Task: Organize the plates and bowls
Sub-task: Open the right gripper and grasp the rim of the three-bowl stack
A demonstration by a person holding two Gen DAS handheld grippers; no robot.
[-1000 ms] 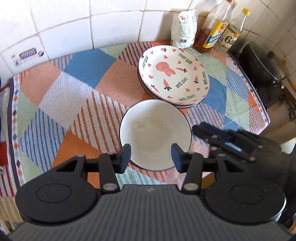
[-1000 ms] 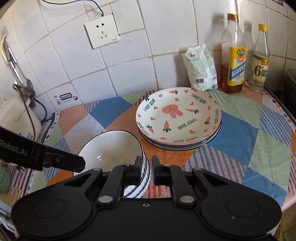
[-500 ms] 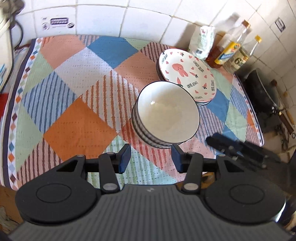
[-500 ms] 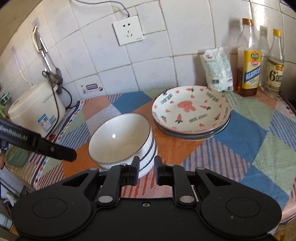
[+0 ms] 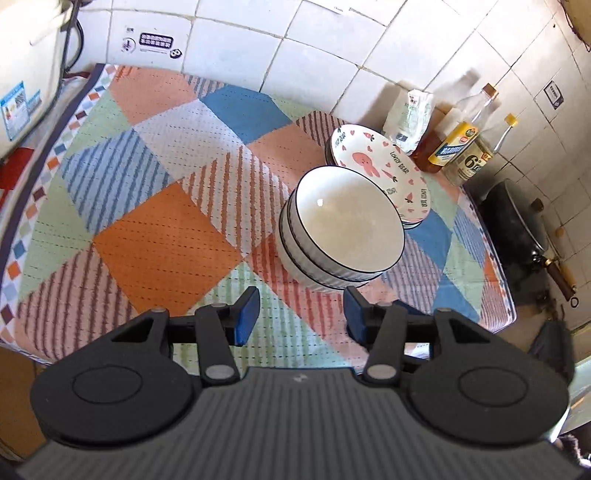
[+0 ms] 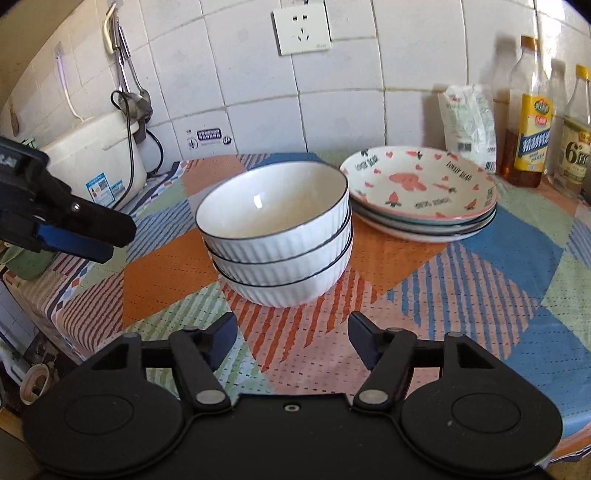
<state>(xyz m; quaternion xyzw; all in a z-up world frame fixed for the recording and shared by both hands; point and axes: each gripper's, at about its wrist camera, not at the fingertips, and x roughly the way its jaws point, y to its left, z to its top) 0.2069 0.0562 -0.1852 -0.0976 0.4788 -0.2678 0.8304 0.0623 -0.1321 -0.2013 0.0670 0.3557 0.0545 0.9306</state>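
Both grippers now sit farther back from the bowls than half a second ago; the right gripper [image 6: 291, 338], then nearly shut at the rim of the bowl stack, has its fingers spread wide and holds nothing.

Right gripper: blue-padded fingers [image 6: 364, 341] apart, empty, low over the tablecloth [image 6: 480, 280], just short of the bowl stack.

Left gripper [image 5: 301, 314]: fingers [image 5: 245, 315] wide apart, empty, looking down on the table; also seen at the left edge of the right wrist view [image 6: 79, 230], off to the side of the bowls.

Bowl stack [image 6: 277, 232]: three white ribbed bowls with dark rims, nested upright, on the orange and striped patches of the cloth; seen from above as [image 5: 341, 229].

Plate stack [image 6: 421, 192]: several shallow plates, the top one white with a pink rabbit, hearts and carrots; just beside the bowls on their right in the right wrist view, whether touching cannot be told.

Behind the plates, against the tiled wall: white plastic packet [image 6: 467, 125], oil bottle [image 6: 528, 122] with yellow label, second bottle [image 6: 578, 133] with yellow cap.

Left end of table: white rice cooker [image 6: 92, 162] with a dark cord.

Wall: white socket [image 6: 301, 26]; hanging utensils [image 6: 127, 74].

Right of the table in the left wrist view: black pan [image 5: 511, 221].
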